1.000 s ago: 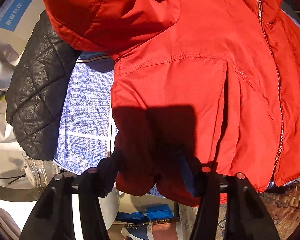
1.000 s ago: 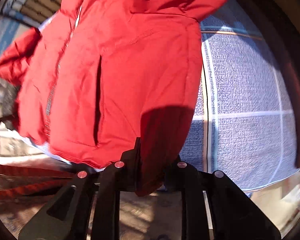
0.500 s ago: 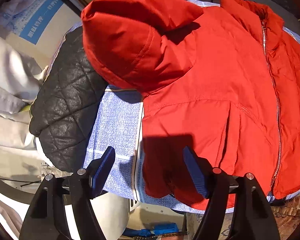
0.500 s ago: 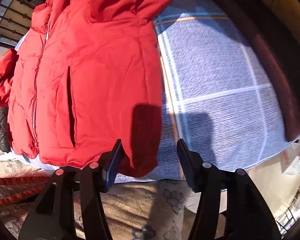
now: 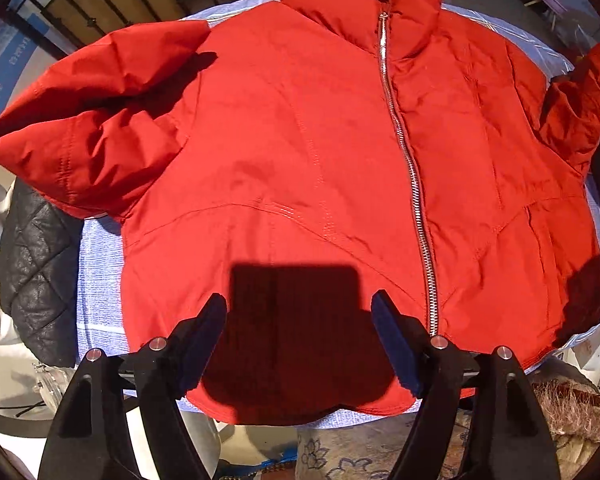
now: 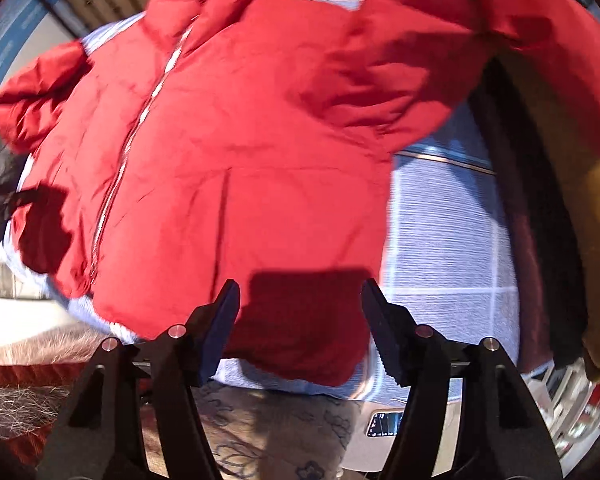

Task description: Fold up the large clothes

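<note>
Two items, left gripper (image 5: pixel 299 312) and right gripper (image 6: pixel 300 300), jaws just opened, empty: red jacket (image 5: pixel 300 152) released flat on desk (image 6: pixel 452 240), ready for folding.

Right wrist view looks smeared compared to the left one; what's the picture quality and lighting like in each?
Left wrist view: sharp, hard sunlight, the left gripper casting a crisp dark shadow on the red jacket. Right wrist view: motion-blurred, zipper streaked, edges soft, same block shadow by the right gripper. Both bend straight lines, fisheye.
</note>
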A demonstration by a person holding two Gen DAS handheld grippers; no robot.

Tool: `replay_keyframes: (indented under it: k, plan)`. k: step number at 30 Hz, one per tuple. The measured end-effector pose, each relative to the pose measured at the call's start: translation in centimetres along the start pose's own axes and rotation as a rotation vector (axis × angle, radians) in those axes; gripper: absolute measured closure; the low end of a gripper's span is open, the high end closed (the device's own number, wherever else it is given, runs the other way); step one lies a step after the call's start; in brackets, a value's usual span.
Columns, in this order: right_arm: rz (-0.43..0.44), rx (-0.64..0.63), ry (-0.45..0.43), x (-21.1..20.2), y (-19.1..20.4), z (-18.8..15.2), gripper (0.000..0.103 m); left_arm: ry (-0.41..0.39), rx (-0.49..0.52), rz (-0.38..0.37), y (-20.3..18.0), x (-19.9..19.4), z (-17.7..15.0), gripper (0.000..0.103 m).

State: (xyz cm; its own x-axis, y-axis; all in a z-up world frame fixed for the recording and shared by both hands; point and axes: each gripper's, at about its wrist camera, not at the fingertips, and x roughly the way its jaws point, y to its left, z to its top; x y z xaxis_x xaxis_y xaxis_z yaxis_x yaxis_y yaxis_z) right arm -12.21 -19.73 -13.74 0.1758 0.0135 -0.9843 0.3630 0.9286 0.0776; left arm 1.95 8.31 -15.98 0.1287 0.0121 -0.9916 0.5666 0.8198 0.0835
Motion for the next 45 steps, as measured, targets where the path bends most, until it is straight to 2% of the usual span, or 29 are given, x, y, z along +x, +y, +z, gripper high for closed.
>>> replay_keyframes:
  k: [3, 6, 9, 13, 20, 25, 26, 28, 33, 38, 42, 45]
  plan:
    - [0.04, -0.052, 0.061, 2.0, 1.4, -0.5, 0.04, 0.013, 0.008, -0.01, -1.0, 0.6, 0.0, 0.03]
    - [0.03, -0.107, 0.143, 4.9, 2.3, -1.1, 0.04, 0.019, 0.018, -0.013, -1.8, 0.6, -0.1, 0.03]
    - [0.02, -0.109, 0.219, 7.4, 2.1, -1.7, 0.04, 0.02, 0.024, -0.008, -1.8, 0.4, -0.4, 0.03]
    - [0.026, -0.098, 0.22, 7.4, 1.9, -1.5, 0.04, 0.026, 0.012, 0.002, -1.1, 0.1, -0.7, 0.027]
    - [0.019, -0.071, 0.013, 1.9, 1.1, 0.6, 0.04, 0.002, 0.004, 0.011, -1.0, -0.6, 0.4, 0.027]
    - [0.018, 0.051, -0.141, -3.1, -2.4, 1.9, 0.039, -0.037, 0.021, -0.007, -2.2, -1.4, 1.5, 0.024]
    - [0.022, 0.085, -0.157, -3.9, -3.2, 1.7, 0.038, -0.048, 0.023, -0.013, -2.4, -1.7, 1.7, 0.024]
    - [0.04, 0.167, -0.185, -5.2, -5.4, 1.9, 0.028, -0.065, 0.026, -0.02, -2.9, -1.9, 1.8, 0.022]
    - [0.088, 0.41, -0.257, -8.6, -11.5, 1.9, 0.028, -0.063, 0.017, -0.033, -3.2, -1.5, 1.5, 0.021]
    - [0.099, 0.552, -0.318, -10.0, -13.7, 1.1, 0.028, -0.048, 0.004, -0.031, -2.6, -1.0, 0.9, 0.021]
    - [0.062, 0.671, -0.372, -10.7, -15.0, 0.5, 0.028, -0.05, 0.006, -0.023, -2.3, -1.2, 1.2, 0.021]
    - [0.029, 0.684, -0.426, -11.8, -15.8, 0.8, 0.028, -0.057, 0.015, -0.019, -2.4, -1.4, 1.5, 0.021]
